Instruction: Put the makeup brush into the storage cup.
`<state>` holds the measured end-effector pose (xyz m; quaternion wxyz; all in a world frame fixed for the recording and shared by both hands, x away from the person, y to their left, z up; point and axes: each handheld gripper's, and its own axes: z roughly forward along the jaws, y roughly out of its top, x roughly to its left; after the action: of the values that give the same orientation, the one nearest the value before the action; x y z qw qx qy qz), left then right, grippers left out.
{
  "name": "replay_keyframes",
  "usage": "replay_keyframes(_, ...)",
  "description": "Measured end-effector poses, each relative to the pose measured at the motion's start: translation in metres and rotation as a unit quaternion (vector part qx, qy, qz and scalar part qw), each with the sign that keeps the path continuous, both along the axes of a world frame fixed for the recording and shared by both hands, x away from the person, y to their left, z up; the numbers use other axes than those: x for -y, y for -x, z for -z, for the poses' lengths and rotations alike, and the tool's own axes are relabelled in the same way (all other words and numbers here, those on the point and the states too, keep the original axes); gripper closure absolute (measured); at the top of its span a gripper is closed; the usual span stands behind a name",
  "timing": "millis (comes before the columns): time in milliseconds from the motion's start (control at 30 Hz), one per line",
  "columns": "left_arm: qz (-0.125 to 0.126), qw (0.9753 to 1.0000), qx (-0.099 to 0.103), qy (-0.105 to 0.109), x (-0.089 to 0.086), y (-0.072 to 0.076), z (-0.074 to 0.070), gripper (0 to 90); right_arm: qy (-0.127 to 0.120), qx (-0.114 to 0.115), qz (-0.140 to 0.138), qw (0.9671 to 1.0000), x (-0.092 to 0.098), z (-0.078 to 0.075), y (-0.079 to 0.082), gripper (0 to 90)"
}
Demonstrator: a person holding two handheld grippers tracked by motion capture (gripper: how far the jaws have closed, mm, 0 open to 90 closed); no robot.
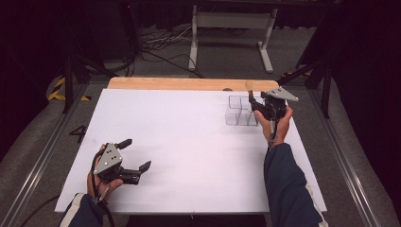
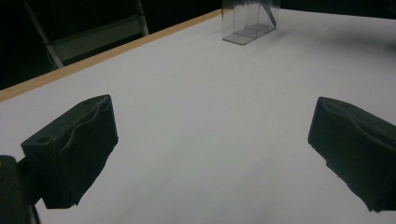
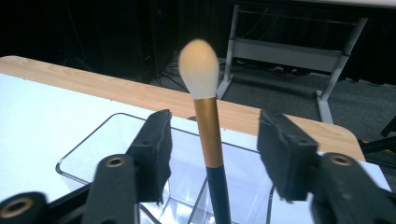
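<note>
Two grippers, high view: left gripper [image 1: 137, 153] spread wide, low over table [image 1: 189, 142]; right gripper [image 1: 257, 101] at clear box [image 1: 239, 111]. Left gripper view – jaws apart, nothing between. Right gripper view – brush [image 3: 208, 126] upright in box, prob. untouched, jaws apart either side.

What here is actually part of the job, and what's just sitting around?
Part of the job:
makeup brush
clear organizer
right gripper, open around the brush

Sitting around:
left gripper, open, idle
metal stand on the floor
floor cables
</note>
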<state>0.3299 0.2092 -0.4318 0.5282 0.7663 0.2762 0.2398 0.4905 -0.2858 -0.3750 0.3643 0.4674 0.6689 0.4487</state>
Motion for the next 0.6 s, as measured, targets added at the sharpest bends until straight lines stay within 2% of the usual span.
replay_keyframes(400,0.0,1.0,0.0,0.0,0.0,0.0,0.0,2.2,0.0,0.018,-0.008,0.9998,0.0,-0.006,0.007,34.9)
replay_keyframes(600,-0.001,1.0,0.002,0.0,0.0,0.0,0.0,2.2,-0.008,0.026,-0.011,0.9996,0.003,-0.008,0.011,30.2)
